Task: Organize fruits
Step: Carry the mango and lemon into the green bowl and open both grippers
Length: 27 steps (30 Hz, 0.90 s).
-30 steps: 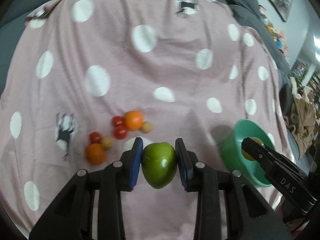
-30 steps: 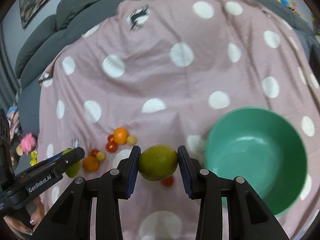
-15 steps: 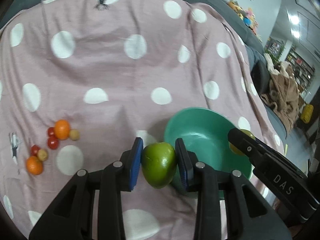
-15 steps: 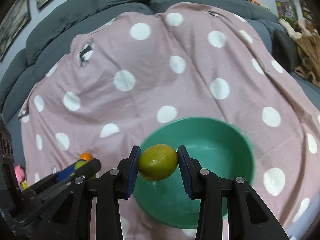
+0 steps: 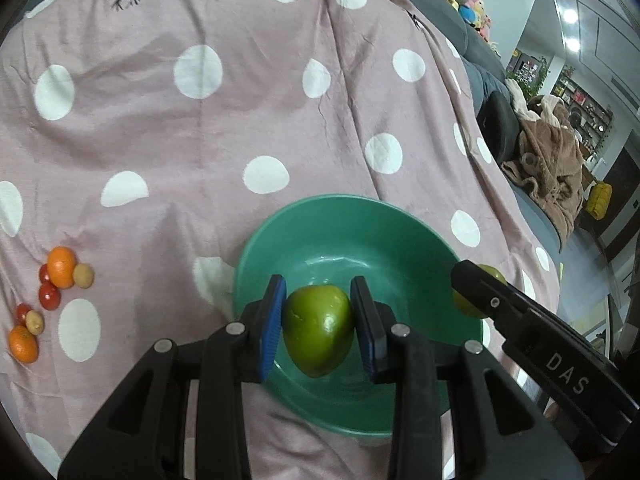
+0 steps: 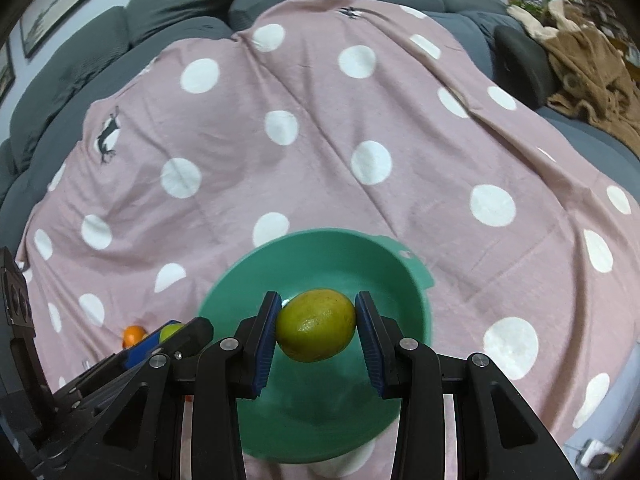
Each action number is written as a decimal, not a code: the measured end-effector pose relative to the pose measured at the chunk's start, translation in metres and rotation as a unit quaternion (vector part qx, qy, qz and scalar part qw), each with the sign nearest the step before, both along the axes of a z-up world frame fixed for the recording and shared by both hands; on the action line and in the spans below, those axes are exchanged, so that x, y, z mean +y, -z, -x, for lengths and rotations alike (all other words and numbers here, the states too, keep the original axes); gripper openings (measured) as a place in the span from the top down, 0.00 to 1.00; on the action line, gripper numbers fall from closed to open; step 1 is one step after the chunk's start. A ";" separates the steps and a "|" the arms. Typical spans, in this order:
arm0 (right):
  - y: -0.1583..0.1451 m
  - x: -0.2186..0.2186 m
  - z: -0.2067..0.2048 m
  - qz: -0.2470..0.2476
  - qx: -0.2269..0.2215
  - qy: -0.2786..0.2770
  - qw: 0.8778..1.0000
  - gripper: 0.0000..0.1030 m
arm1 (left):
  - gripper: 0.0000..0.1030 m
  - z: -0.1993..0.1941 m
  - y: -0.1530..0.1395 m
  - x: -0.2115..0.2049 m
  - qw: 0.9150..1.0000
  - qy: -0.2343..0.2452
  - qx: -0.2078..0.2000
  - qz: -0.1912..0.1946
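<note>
My left gripper (image 5: 318,330) is shut on a green apple (image 5: 318,330) and holds it above the green bowl (image 5: 400,236), which has nothing lying in it. My right gripper (image 6: 316,330) is shut on a yellow-green mango (image 6: 316,330) above the same bowl (image 6: 352,248). The right gripper also shows at the right of the left wrist view (image 5: 476,290). Small oranges (image 5: 61,261), cherry tomatoes (image 5: 49,296) and small tan fruits (image 5: 83,275) lie on the cloth at the left.
The pink polka-dot cloth (image 5: 240,112) covers a grey sofa (image 6: 160,8). A brown blanket (image 6: 588,76) and a dark cushion (image 6: 520,64) lie at the right edge.
Both grippers moved right from the loose fruits to above the bowl, carrying the apple and the mango. The bowl now sits centred under both.
</note>
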State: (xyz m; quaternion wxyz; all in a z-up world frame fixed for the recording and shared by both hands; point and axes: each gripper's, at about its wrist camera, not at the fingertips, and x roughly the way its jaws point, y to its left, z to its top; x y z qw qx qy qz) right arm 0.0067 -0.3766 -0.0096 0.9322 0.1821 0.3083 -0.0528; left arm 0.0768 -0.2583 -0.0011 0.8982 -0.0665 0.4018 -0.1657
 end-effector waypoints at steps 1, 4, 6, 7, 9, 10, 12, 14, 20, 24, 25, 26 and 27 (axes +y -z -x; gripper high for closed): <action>0.001 -0.002 0.000 -0.002 0.002 0.002 1.000 0.61 | 0.68 0.000 0.001 -0.002 1.000 0.003 0.002 0.000; 0.005 -0.006 -0.001 -0.004 0.009 0.010 1.000 0.61 | 0.68 -0.001 0.004 -0.007 1.000 0.012 0.004 -0.004; 0.006 -0.008 -0.002 -0.007 0.012 0.011 1.000 0.61 | 0.68 -0.002 0.006 -0.010 1.000 0.016 0.005 -0.004; 0.007 -0.008 -0.002 -0.009 0.013 0.011 1.000 0.61 | 0.68 -0.002 0.007 -0.012 1.000 0.018 0.006 -0.004; 0.009 -0.010 -0.003 -0.010 0.018 0.012 1.000 0.61 | 0.68 -0.003 0.009 -0.015 1.000 0.021 0.010 -0.004; 0.010 -0.010 -0.004 -0.010 0.019 0.013 1.000 0.61 | 0.68 -0.003 0.010 -0.016 1.000 0.022 0.012 -0.004; 0.012 -0.011 -0.006 -0.008 0.024 0.016 1.000 0.61 | 0.68 -0.004 0.014 -0.018 1.000 0.026 0.017 -0.004; 0.013 -0.012 -0.007 -0.010 0.028 0.017 0.999 0.61 | 0.68 -0.005 0.017 -0.021 0.999 0.030 0.020 -0.006; 0.018 -0.015 -0.008 -0.012 0.035 0.022 0.999 0.61 | 0.68 -0.007 0.022 -0.028 0.999 0.037 0.028 -0.008; 0.020 -0.014 -0.010 -0.007 0.041 0.022 0.999 0.61 | 0.68 -0.007 0.025 -0.032 0.999 0.039 0.031 -0.013; 0.020 -0.015 -0.010 -0.005 0.043 0.023 0.999 0.61 | 0.68 -0.006 0.026 -0.033 0.999 0.040 0.031 -0.015; 0.021 -0.015 -0.010 -0.005 0.045 0.024 0.999 0.61 | 0.68 -0.007 0.026 -0.033 0.999 0.040 0.032 -0.016; 0.021 -0.015 -0.011 -0.005 0.046 0.024 0.999 0.61 | 0.68 -0.007 0.027 -0.034 0.999 0.041 0.033 -0.016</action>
